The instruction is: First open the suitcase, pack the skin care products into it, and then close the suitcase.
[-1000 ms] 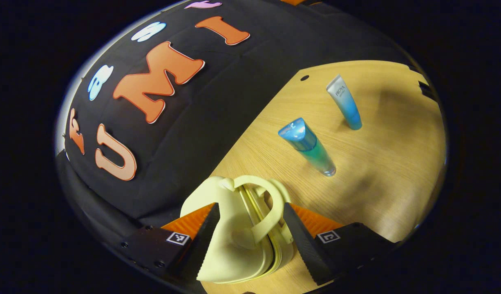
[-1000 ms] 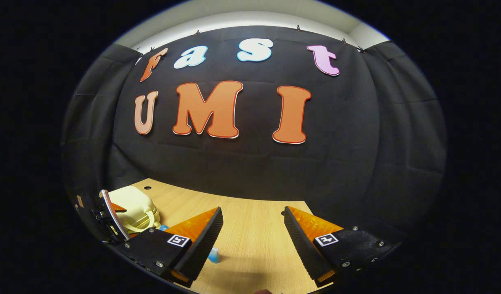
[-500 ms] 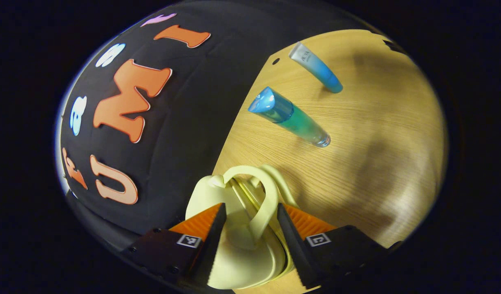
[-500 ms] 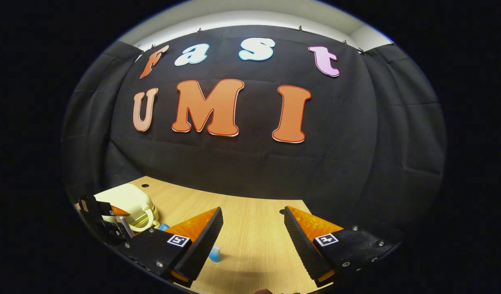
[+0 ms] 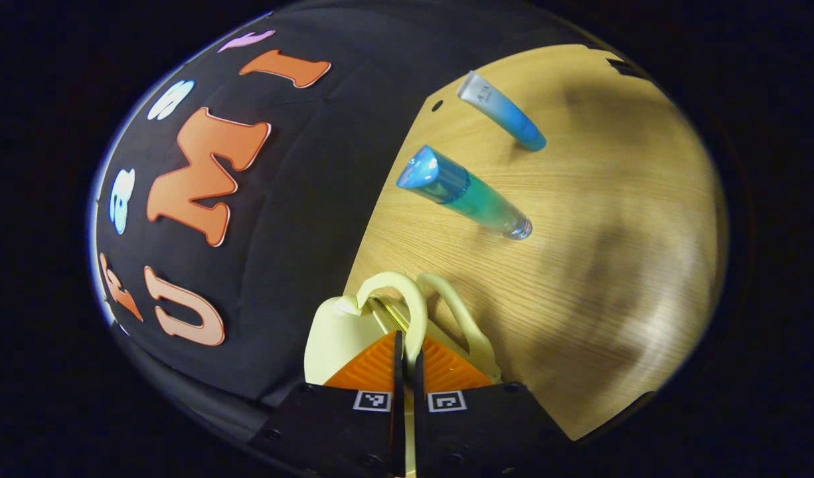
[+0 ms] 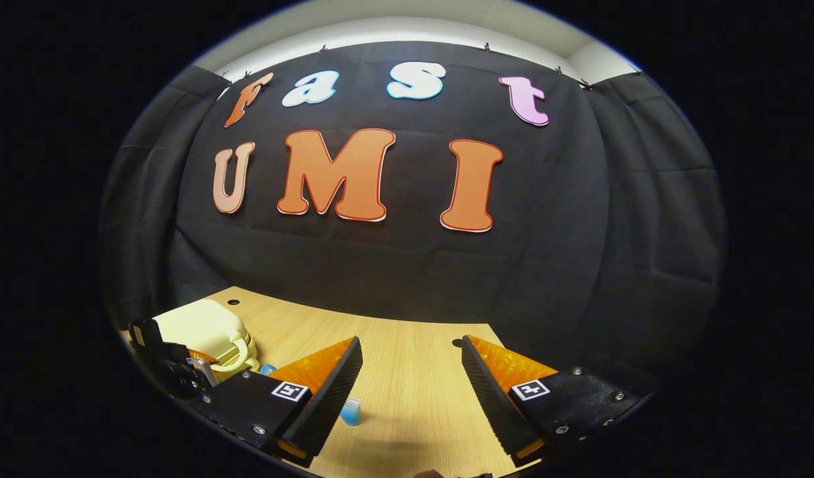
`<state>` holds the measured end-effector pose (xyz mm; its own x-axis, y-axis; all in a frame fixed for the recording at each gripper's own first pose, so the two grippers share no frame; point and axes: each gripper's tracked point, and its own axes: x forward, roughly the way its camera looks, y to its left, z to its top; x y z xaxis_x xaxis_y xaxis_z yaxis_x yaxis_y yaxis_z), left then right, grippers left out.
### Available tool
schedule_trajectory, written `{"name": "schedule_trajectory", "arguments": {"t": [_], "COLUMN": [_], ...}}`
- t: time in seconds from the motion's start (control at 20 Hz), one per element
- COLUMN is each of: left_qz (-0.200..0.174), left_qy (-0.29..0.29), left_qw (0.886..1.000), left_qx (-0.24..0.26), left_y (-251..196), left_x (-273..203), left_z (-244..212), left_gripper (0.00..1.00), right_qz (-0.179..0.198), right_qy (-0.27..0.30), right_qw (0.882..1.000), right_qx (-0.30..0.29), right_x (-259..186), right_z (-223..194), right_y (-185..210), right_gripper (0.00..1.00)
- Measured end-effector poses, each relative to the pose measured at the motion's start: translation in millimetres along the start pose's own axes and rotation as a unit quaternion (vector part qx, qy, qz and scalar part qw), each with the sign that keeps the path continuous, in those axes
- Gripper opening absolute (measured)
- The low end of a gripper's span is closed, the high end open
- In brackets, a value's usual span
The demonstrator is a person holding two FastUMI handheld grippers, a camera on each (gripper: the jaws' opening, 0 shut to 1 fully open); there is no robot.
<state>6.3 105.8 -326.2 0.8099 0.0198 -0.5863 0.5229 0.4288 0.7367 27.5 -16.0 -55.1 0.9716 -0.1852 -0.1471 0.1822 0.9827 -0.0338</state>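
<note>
So, left gripper (image 5: 404,345): fingers pinched together on one handle (image 5: 407,307) of the pale yellow suitcase (image 5: 337,328), the loop caught between them. 0.5 s ago they stood apart w/ the handle in the gap; now clamped. 2nd handle (image 5: 463,318) loops free just to the right of it. Suitcase sits closed at the near edge of the wooden table (image 5: 579,265), by the black cloth wall (image 5: 301,199), handles up toward the cam; long axis can't tell from here.

Farther out in left gripper view: 2 skin care items, both standing on the table. Teal bottle (image 5: 470,196) w/ blue cap, cap end leaning toward upper left in this fisheye, long axis running up off the tabletop. Beyond it, white-to-blue tube (image 5: 503,113), blue cap down on the wood, crimped end up. The two are apart, not touching, same spots as 0.5 s ago.

Right gripper (image 6: 407,382): fingers wide apart, nothing between, low over the table, unchanged vs earlier. In right gripper view suitcase (image 6: 204,332) is at far left, left gripper (image 6: 174,372) at its handles. Bit of blue tube (image 6: 350,413) peeks beside the right gripper's left finger.

Count: 1 suitcase, 2 handles, 1 bottle, 1 tube, 2 grippers.
</note>
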Motion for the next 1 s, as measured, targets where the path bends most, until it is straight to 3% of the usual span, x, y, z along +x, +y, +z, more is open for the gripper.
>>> {"name": "schedule_trajectory", "arguments": {"t": [0.25,0.45,0.8,1.0], "left_qz": [0.018,0.058,0.079,0.106], "left_qy": [-0.017,-0.034,-0.047,-0.051], "left_qw": [0.998,0.993,0.967,0.953], "left_qx": [-0.052,-0.093,-0.236,-0.279], "left_y": [37,85,160,206], "left_x": [-11,-25,-46,-55], "left_z": [7,9,-19,-46], "left_gripper": [0.05,0.05,0.05,0.05], "right_qz": [0.007,0.015,0.03,0.036], "right_qy": [-0.001,0.001,-0.001,-0.003], "right_qw": [1.0,1.0,0.999,0.999], "right_qx": [-0.004,-0.008,-0.02,-0.023], "right_x": [4,12,21,25], "right_z": [4,7,16,20], "right_y": [12,24,50,69], "right_gripper": [0.95,0.95,0.95,0.95]}}
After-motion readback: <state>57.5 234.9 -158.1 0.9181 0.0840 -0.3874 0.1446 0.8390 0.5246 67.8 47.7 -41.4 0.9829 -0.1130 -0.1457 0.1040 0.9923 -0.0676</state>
